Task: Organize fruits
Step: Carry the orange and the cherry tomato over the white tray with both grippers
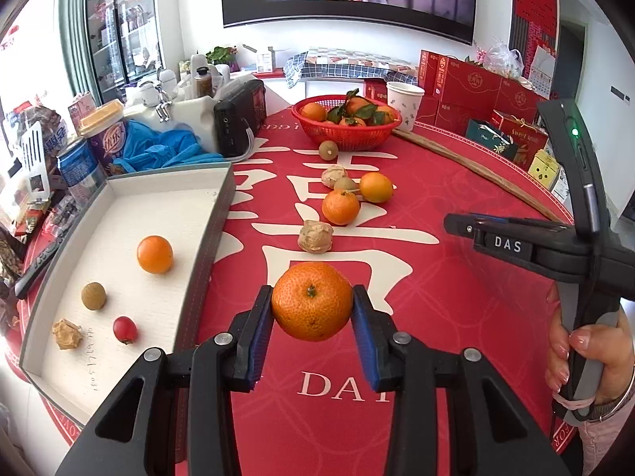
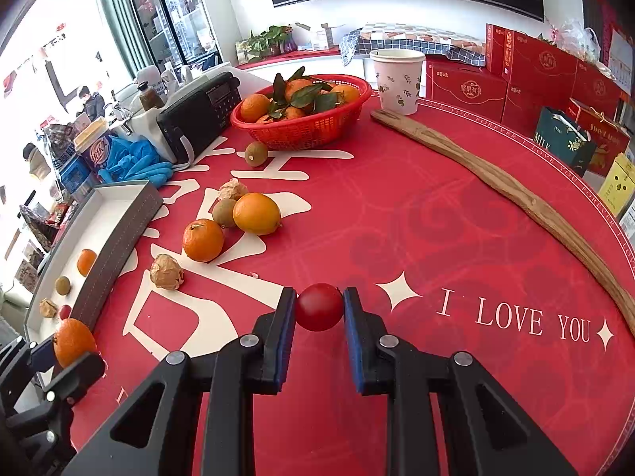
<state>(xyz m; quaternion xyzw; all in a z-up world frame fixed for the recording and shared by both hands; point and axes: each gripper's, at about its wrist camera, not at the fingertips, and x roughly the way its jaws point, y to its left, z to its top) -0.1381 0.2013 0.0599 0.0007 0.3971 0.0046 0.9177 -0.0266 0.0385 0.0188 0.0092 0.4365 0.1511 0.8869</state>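
While both grippers carry fruit, the danger is mostly a slip. The left gripper (image 1: 312, 309) is clamped on a mandarin (image 1: 312, 300) at the lower centre of the left wrist view, and the blue pads (image 1: 258, 337) touch it only at its two sides, so the round, smooth peel could roll out if the hand tilts quickly. The right gripper (image 2: 320, 309) is clamped on a small red fruit (image 2: 319, 306), maybe a cherry tomato, at the lower centre of the right wrist view; too much squeeze could burst it, I think.

At the left of both views stands the white tray (image 1: 206, 238), which already holds an orange fruit (image 1: 154, 254), a brown fruit (image 1: 93, 296), a red one (image 1: 125, 329) and a papery husk (image 1: 67, 333). A drop from too high could make the mandarin roll and knock these.

More fruit lies loose on the red tablecloth (image 1: 456, 317) in the middle, near the red basket (image 1: 345, 135), and a careless sweep could push it away.
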